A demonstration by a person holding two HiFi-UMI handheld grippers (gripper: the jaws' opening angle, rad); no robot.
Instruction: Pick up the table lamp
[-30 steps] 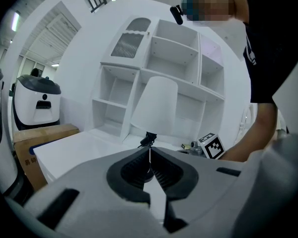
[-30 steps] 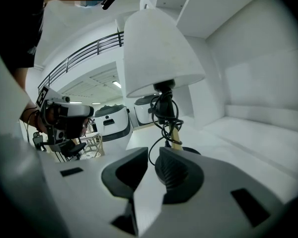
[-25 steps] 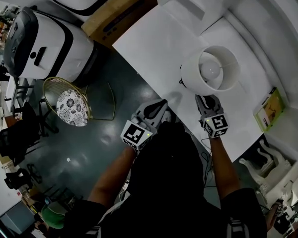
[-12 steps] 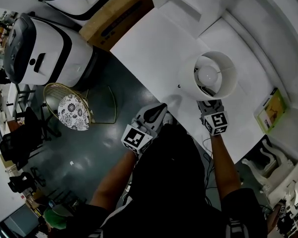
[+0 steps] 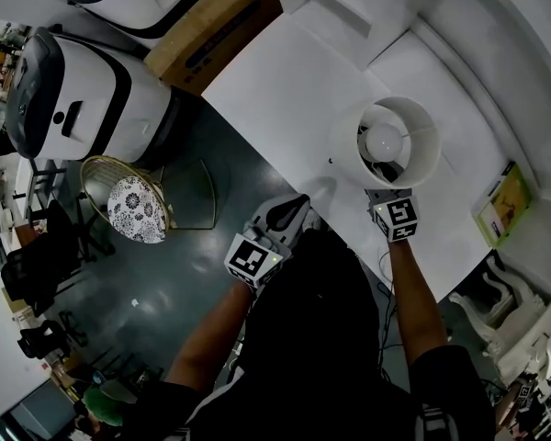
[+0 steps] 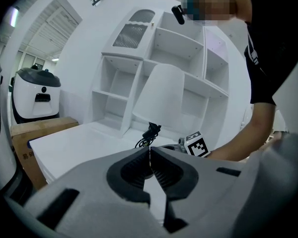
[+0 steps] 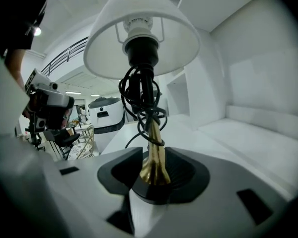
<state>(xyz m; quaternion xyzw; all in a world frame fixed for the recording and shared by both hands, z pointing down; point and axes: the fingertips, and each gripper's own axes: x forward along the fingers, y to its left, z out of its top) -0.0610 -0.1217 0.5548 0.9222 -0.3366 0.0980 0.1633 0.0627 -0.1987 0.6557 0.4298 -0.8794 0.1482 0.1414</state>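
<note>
The table lamp has a white shade (image 5: 398,143), a brass stem (image 7: 154,157) and a black cord (image 7: 141,103) wound round the stem. My right gripper (image 7: 155,175) is shut on the flared bottom of the stem, and the lamp stands upright above its jaws. In the head view the right gripper (image 5: 387,189) reaches under the shade, so its jaws are hidden there. My left gripper (image 5: 292,209) hovers at the white table's (image 5: 285,72) near edge, left of the lamp, shut and empty (image 6: 150,155). The shade (image 6: 164,95) shows ahead of it.
A white shelf unit (image 6: 154,48) rises behind the table. A yellow-green book (image 5: 499,202) lies at the right. Left of the table are a cardboard box (image 5: 220,16), a white machine (image 5: 73,90) and a wire stool (image 5: 133,205) on the dark floor.
The right gripper has moved in under the shade. The shade has shifted right and now faces up at the head camera. The left gripper has barely moved.
</note>
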